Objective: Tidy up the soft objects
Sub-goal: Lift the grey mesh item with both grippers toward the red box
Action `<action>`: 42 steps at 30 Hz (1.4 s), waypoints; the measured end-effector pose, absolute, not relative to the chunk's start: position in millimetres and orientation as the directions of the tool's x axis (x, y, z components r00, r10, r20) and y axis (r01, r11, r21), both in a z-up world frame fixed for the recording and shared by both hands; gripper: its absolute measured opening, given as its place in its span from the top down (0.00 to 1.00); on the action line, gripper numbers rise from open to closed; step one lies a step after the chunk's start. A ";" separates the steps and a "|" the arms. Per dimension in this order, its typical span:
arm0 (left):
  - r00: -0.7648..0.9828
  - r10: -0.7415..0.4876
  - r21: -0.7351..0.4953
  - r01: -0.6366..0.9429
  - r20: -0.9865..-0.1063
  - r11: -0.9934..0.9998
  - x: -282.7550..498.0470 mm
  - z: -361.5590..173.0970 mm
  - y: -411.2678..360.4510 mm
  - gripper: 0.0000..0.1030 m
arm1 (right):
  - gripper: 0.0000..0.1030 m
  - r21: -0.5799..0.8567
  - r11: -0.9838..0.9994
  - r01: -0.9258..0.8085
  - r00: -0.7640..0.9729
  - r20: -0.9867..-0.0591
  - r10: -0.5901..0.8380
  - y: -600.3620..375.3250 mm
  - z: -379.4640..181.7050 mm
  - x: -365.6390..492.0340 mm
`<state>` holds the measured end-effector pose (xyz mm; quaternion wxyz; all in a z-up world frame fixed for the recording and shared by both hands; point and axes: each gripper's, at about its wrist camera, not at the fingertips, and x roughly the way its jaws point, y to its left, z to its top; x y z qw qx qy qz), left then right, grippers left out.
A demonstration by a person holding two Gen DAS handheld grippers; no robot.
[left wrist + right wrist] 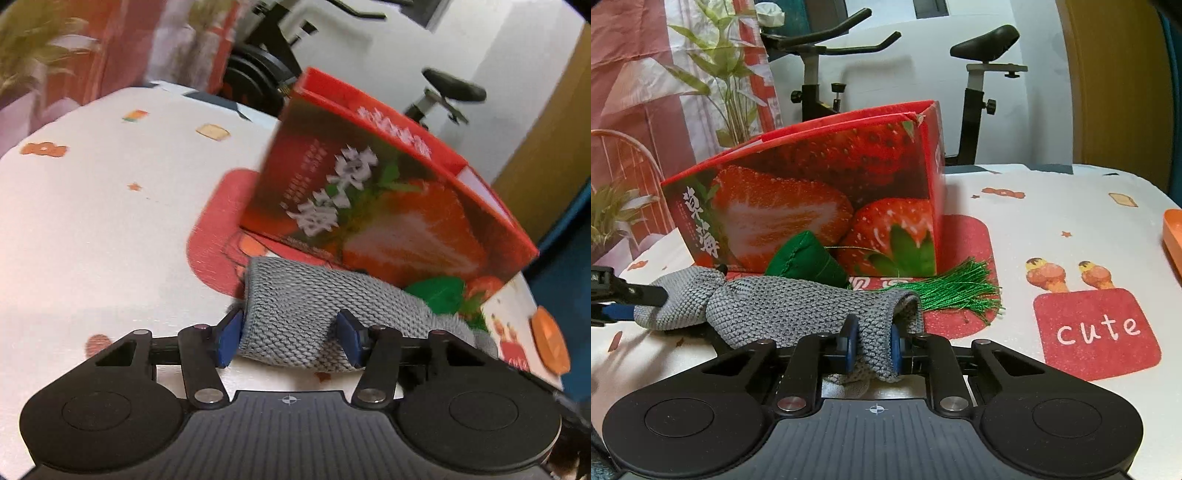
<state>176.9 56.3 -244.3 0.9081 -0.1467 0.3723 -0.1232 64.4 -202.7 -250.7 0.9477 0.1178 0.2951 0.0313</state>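
Left gripper (290, 338) and right gripper (871, 345) each pinch the gray cloth (783, 301) at lower center, before the strawberry box (820, 192).

right gripper (870, 347) pinching grey knitted cloth (798, 308), strawberry box (820, 192) behind

One grey knitted cloth (798, 302), one green fabric pouch with a tassel (807, 260) and one red strawberry-printed cardboard box (820, 192). One orange plastic dish (1172, 236) sits far right. Two grippers in all.

Grey knitted cloth (783, 306) lies stretched before the strawberry box (820, 192), green tasselled pouch (807, 264) behind it
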 end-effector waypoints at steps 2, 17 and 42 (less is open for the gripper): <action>0.684 -0.324 -0.339 0.118 -0.654 0.933 179.9 -247.8 51.2 0.45 | 0.84 0.245 0.969 0.010 0.824 -0.552 0.131 -203.1 -251.4 64.7; 0.770 -0.253 -0.223 0.147 -0.586 0.964 148.7 -222.8 45.8 0.88 | 0.88 0.259 0.966 -0.027 0.882 -0.449 0.145 -205.4 -225.9 43.2; 0.866 -0.267 -0.189 0.204 -0.423 0.960 116.1 -152.5 41.4 0.88 | 0.88 0.296 0.954 -0.050 0.944 -0.297 0.141 -211.8 -153.6 22.5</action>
